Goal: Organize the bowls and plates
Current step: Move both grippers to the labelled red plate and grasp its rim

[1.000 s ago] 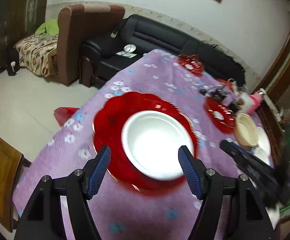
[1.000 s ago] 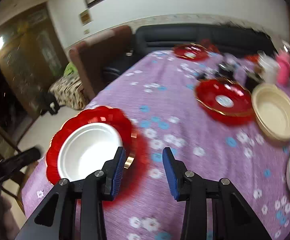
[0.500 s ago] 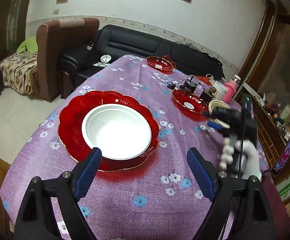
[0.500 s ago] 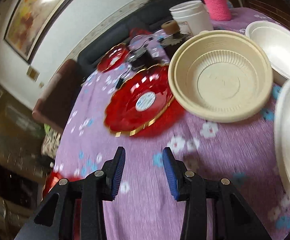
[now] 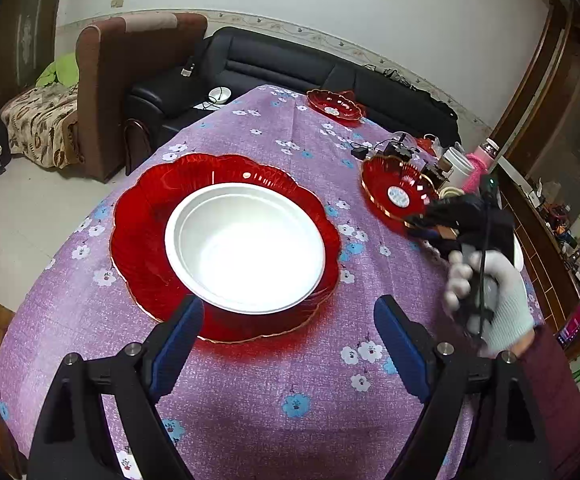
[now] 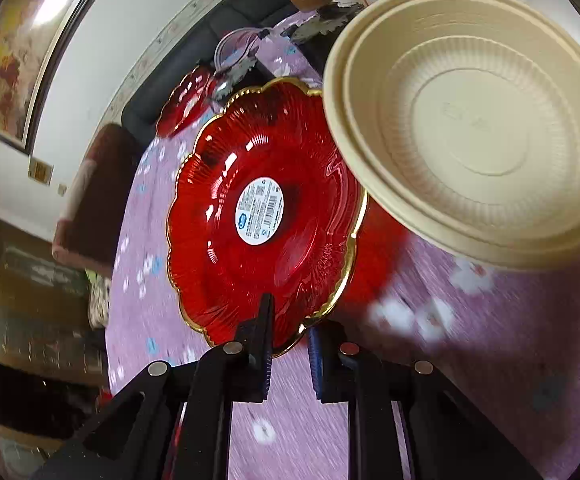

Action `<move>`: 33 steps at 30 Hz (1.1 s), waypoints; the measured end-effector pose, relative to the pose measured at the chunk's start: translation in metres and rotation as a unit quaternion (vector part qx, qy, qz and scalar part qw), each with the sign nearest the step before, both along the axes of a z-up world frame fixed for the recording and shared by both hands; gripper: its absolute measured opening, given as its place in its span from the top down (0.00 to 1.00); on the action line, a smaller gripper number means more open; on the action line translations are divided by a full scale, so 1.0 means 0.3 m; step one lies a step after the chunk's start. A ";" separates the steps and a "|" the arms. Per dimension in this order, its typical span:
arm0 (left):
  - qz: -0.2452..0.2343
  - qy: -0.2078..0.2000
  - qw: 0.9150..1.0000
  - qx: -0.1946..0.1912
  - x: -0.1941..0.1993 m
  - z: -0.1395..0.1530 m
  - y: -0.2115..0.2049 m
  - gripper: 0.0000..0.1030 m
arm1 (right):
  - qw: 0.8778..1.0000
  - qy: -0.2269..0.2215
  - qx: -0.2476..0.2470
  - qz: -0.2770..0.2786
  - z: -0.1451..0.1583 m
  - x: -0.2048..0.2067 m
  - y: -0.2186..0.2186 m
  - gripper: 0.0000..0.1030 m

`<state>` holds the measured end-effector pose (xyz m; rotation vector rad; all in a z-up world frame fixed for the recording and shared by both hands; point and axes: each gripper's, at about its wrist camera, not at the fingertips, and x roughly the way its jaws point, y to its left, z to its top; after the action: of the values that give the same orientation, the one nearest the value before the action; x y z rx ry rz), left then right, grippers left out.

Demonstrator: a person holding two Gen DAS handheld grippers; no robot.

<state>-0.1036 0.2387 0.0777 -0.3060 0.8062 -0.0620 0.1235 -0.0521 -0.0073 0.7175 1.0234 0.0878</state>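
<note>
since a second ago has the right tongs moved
Yes. The right tongs went from beside the big red plate with the white bowl rightward across the table to the labelled red plate, straddling its rim.

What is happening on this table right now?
A person is sorting dishes with two handheld grippers. The right gripper has its fingers around the near rim of a red plate with a sticker, beside a beige bowl. The left gripper hovers open before a white bowl resting on a large red plate.
</note>
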 end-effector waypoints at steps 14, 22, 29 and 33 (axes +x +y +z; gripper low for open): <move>-0.062 -0.003 0.998 0.022 0.011 0.037 -0.201 0.16 | 0.991 -0.023 -0.001 0.129 -0.005 -0.450 -0.135 0.75; -0.101 0.019 0.994 0.039 0.167 0.018 -0.376 0.16 | 0.987 -0.100 -0.082 0.099 -0.008 -0.476 -0.168 0.72; -0.092 0.090 0.992 -0.006 0.425 -0.109 -0.455 0.16 | 0.982 -0.110 -0.113 0.103 0.000 -0.482 -0.153 0.72; -0.082 0.106 0.991 -0.016 0.508 -0.174 -0.479 0.16 | 0.982 -0.110 -0.113 0.102 -0.001 -0.478 -0.150 0.72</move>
<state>0.0488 0.0949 0.0257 -0.2788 1.0420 -0.1999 -0.0201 -0.0971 -0.0076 0.3855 0.8750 0.2205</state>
